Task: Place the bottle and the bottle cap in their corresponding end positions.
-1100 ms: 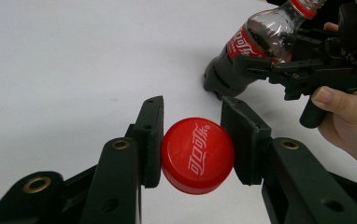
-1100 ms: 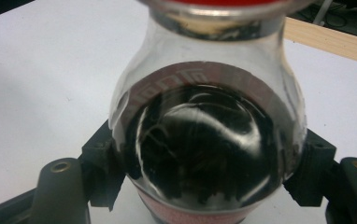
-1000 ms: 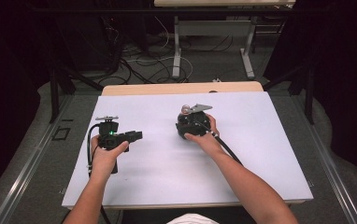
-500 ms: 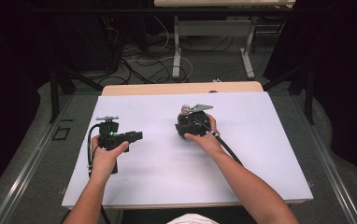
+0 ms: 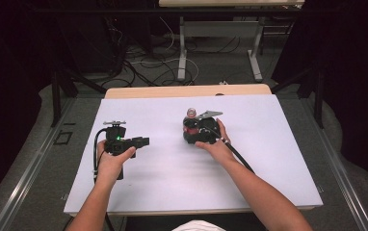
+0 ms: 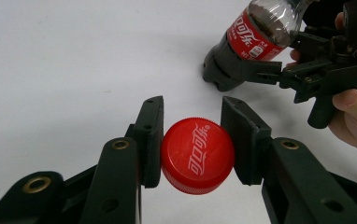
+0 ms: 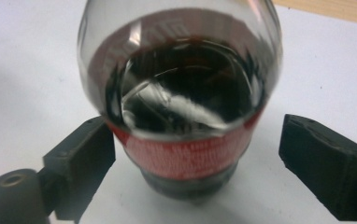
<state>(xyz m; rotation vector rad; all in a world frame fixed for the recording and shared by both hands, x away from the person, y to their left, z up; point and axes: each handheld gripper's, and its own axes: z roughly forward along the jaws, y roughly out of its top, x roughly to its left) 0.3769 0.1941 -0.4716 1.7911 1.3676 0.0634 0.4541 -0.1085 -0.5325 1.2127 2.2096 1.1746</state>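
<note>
On the left side of the white desk [image 5: 269, 144], the left gripper [image 5: 141, 141] is closed on a red bottle cap [image 6: 197, 155]: in the left gripper view its two black pads press against the cap's ribbed sides, the printed top facing the camera, and the cap is held just above the desk surface. The person's left hand [image 5: 111, 159] grips the handle, with a green light lit on the gripper body. Further right, near the middle of the desk, a cola bottle [image 7: 181, 98] with a red label and dark drink stands uncapped on the white surface. The right gripper [image 7: 197, 158] sits around it, its jaws having just been opening; in the right gripper view the left pad looks close against the label while the right pad stands clear of it, so the bottle is between the jaws but not clamped.
</note>
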